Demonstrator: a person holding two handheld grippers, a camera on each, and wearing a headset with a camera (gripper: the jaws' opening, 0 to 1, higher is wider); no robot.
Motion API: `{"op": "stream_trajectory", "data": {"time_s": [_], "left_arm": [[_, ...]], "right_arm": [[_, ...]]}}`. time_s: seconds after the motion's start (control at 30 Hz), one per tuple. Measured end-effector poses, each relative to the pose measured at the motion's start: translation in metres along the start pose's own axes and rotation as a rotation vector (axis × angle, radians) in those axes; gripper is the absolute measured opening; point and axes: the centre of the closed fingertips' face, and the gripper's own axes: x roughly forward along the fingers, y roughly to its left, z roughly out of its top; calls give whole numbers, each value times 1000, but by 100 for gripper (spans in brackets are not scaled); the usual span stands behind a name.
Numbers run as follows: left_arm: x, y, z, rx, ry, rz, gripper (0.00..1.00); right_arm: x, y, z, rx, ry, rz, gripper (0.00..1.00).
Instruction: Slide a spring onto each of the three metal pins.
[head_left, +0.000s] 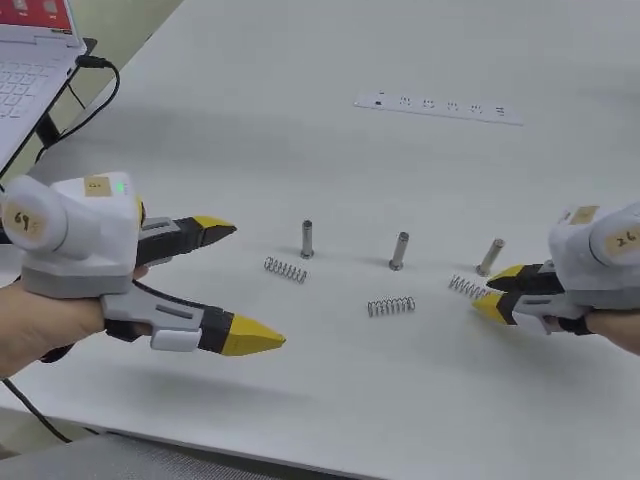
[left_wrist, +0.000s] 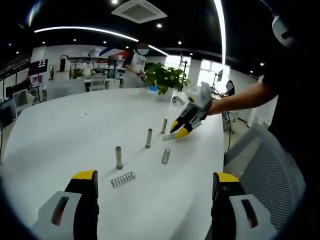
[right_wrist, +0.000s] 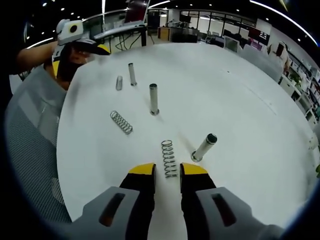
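Right gripper view: the right gripper (right_wrist: 167, 171), jaws narrow, straddles the near end of a small coiled steel spring (right_wrist: 169, 156) lying flat — an off-centre pinch could flick it aside or topple the grey metal pin (right_wrist: 203, 147) just right of its tips.

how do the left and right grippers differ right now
The left gripper has its fingers spread wide; the right gripper has its fingers close together, with only a narrow gap. The left gripper has nothing between its fingers; the right gripper's fingers flank the near end of a spring lying on the table. Both are hand-held and have yellow-tipped fingers.
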Motion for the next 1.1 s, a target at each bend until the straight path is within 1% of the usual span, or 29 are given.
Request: {"op": "stream_trajectory", "data": {"time_s": [0.13,0.27,0.3,0.37,0.57,0.8,1.0,1.1], "left_arm": [[-1,-1,0,-1,1,-1,92],[-2,0,-1,-3,1,1,92],[-2,0,-1,-3,1,1,92],[-2,0,-1,-3,4,1,92],[-2,-3,-1,-1,5,-2,92],[-1,-8,1,3,6,-12,91],[5,-15,5,14,6,-34,89],[9,-21,5,25,16,-60,88]], "right_arm": [[3,1,-2,-2,12,5,16],[5,3,-1,-5,10,16,15],[6,4,-1,-7,9,15,14],[6,2,-3,-23,22,8,9],[6,3,-4,-28,23,12,9],[-10,12,4,-53,2,17,8],[-26,25,11,-100,-16,35,8],[-34,35,20,-125,-35,51,8]]}}
